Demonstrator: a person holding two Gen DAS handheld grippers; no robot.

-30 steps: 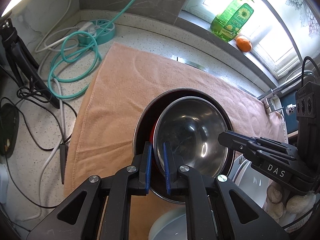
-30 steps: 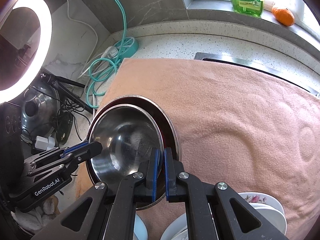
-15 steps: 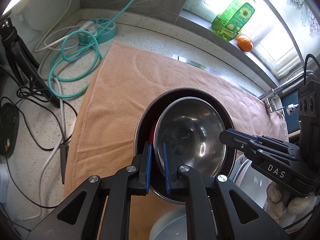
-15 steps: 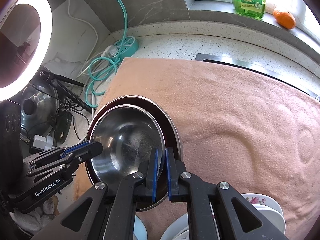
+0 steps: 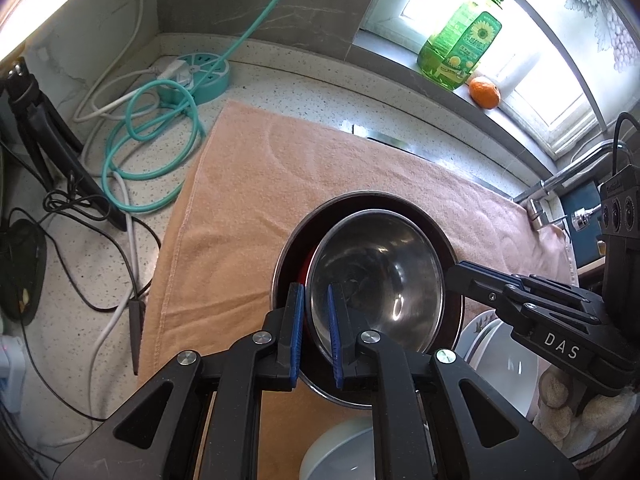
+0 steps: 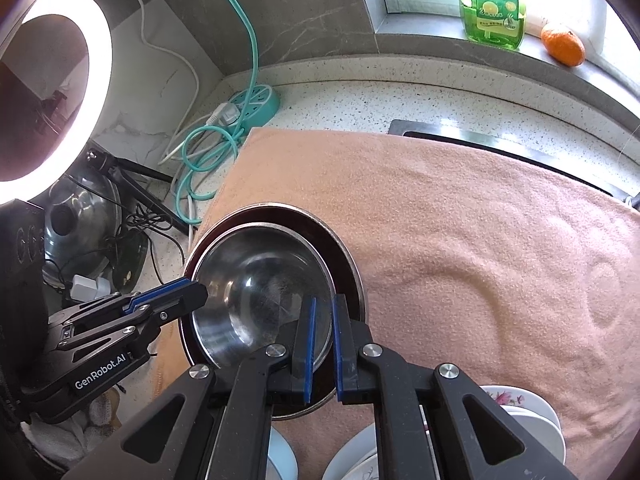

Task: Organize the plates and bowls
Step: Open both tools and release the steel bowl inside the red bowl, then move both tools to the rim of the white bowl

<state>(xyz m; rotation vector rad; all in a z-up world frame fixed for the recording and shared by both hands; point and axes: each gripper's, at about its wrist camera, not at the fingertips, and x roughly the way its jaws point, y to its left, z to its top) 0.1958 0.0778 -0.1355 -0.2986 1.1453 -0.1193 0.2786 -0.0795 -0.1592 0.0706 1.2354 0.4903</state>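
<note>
A steel bowl [image 5: 380, 272] [image 6: 256, 288] sits nested inside a larger bowl [image 5: 368, 200] [image 6: 344, 248] with a dark red inside and a steel rim, on a peach towel [image 5: 256, 192] [image 6: 460, 232]. My left gripper [image 5: 314, 328] is shut on the steel bowl's near-left rim, one pad inside and one outside. My right gripper [image 6: 323, 344] is shut on the opposite rim in the same way. Each gripper shows in the other's view: the right gripper [image 5: 460, 276] and the left gripper [image 6: 196, 296] both meet the rim.
White floral plates [image 6: 516, 400] [image 5: 504, 360] and a pale bowl [image 5: 340, 452] lie at the near edge. A teal power strip [image 5: 200, 76] with coiled cables, a tripod [image 5: 44, 128] and a ring light [image 6: 52, 92] stand to the left. A soap bottle [image 5: 460, 48] and an orange [image 5: 484, 92] are on the sill.
The right wrist view has shifted slightly. Both grippers keep their hold on the steel bowl's rim.
</note>
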